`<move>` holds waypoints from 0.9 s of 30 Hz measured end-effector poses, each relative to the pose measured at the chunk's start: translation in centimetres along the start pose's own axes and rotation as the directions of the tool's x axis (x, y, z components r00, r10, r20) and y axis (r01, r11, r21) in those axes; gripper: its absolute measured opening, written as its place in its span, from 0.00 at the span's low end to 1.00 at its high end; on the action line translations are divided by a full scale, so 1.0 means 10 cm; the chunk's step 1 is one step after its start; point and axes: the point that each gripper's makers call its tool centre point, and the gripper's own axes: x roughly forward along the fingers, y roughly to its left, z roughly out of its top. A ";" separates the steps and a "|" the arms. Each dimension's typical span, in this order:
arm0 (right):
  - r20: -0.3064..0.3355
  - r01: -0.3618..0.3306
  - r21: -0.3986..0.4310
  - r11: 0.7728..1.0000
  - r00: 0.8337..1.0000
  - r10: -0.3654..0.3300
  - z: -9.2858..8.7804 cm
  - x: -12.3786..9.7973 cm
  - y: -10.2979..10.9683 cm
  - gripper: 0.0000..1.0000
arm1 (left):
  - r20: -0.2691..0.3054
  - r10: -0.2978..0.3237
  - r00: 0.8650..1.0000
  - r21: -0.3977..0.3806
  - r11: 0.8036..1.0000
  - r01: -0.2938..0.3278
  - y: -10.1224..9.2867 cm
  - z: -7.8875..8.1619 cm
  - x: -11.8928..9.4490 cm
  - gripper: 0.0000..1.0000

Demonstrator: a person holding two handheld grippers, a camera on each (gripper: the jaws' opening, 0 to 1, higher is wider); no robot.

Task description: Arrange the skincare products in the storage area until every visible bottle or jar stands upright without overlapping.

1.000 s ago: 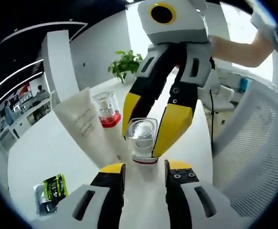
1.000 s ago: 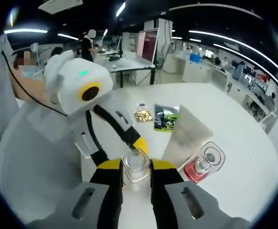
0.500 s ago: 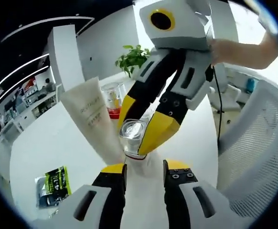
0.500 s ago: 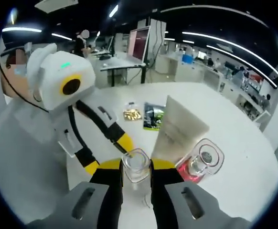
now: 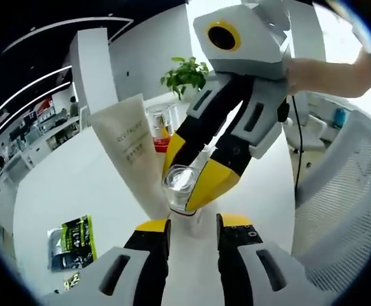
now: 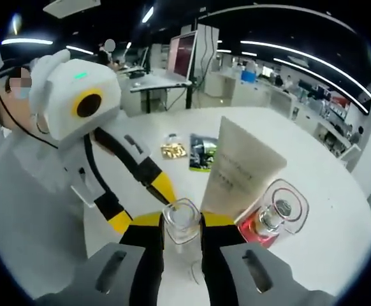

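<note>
My right gripper [image 6: 184, 220] is shut on a small clear-capped bottle [image 6: 181, 223] just above the white table [image 6: 313, 172]. In the left gripper view the right gripper [image 5: 185, 186] reaches down from the top and holds that bottle [image 5: 181, 189] tilted, right in front of my left gripper [image 5: 194, 223]. The left gripper [image 6: 141, 204] is open, its jaws apart with nothing clamped. A cream tube [image 5: 129, 153] stands just behind, also seen as the cream tube [image 6: 236, 169]. Beside the tube is a red bottle with a clear cap [image 6: 271, 217], the same red bottle [image 5: 159, 123].
A green packet [image 5: 71, 241] lies on the table at the left; the green packet [image 6: 204, 153] has a gold packet [image 6: 171, 151] next to it. A white mesh chair [image 5: 345, 191] stands at the table's right edge. A potted plant [image 5: 185, 71] is farther back.
The right gripper has tilted the clear-capped bottle and brought it closer to the left gripper's jaws. Both cameras have shifted slightly; the tube and red bottle stay in place.
</note>
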 end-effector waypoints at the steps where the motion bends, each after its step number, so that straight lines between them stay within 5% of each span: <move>1: -0.001 -0.001 0.004 1.000 1.000 0.001 0.00 0.00 0.00 0.22 | 0.001 -0.001 1.000 -0.001 1.000 0.001 0.00 0.00 0.00 0.29; 11: -0.010 0.001 -0.019 1.000 1.000 -0.002 0.03 -0.05 0.01 0.25 | -0.011 -0.009 1.000 0.004 1.000 0.009 -0.03 -0.02 0.02 0.28; 27: 0.059 0.067 0.007 0.998 0.996 -0.068 0.09 -0.49 -0.01 0.23 | -0.028 0.011 1.000 -0.001 1.000 -0.011 0.01 -0.07 0.02 0.27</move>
